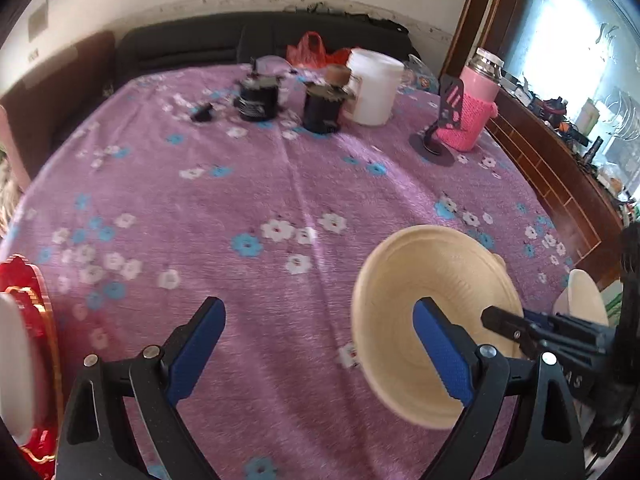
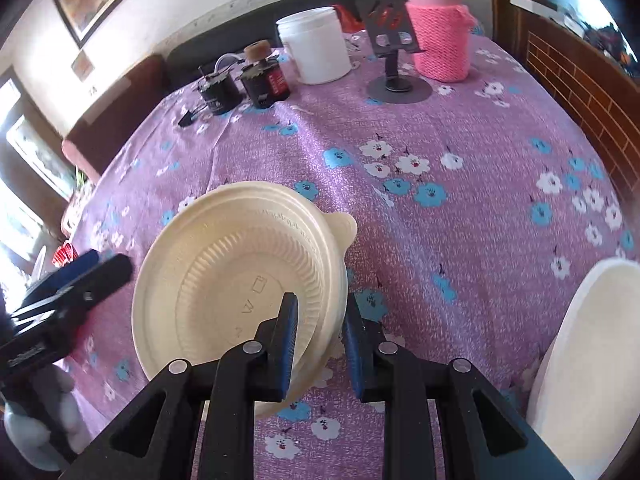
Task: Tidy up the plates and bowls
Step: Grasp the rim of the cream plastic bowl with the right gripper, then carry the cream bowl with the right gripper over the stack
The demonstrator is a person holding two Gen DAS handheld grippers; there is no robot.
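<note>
**Bowl held on edge over the table**

Right wrist view: cream bowl (image 2: 240, 276) held tilted on edge above the purple flowered tablecloth (image 2: 460, 208), its ribbed underside turned toward the camera. Right gripper (image 2: 320, 344) is clamped on the near rim, one pad on the underside, the other behind the wall. A small tab on the rim points far-right.

Left wrist view: same bowl (image 1: 436, 320) at near right, hollow side showing. Left gripper (image 1: 320, 348) stands wide apart, holding nothing, with only cloth between its fingers.

Outward: a second cream piece (image 2: 580, 368) at the near right edge, likely a plate or another bowl, too cropped to say. A red tray (image 1: 28, 352) sits at near left. Far side: white tub (image 2: 316, 44), pink knitted flask (image 2: 440, 36), phone stand (image 2: 396, 60), two dark jars (image 2: 244, 80).

Risks, as judged:
- Grip is on a thin rim only; the bowl could pivot or slip out if swung fast.
- Light plastic may flex and pop free.
- Tilted bowl may catch the cloth when lowered, dragging it.
- Left gripper is close by; the two could collide.
</note>
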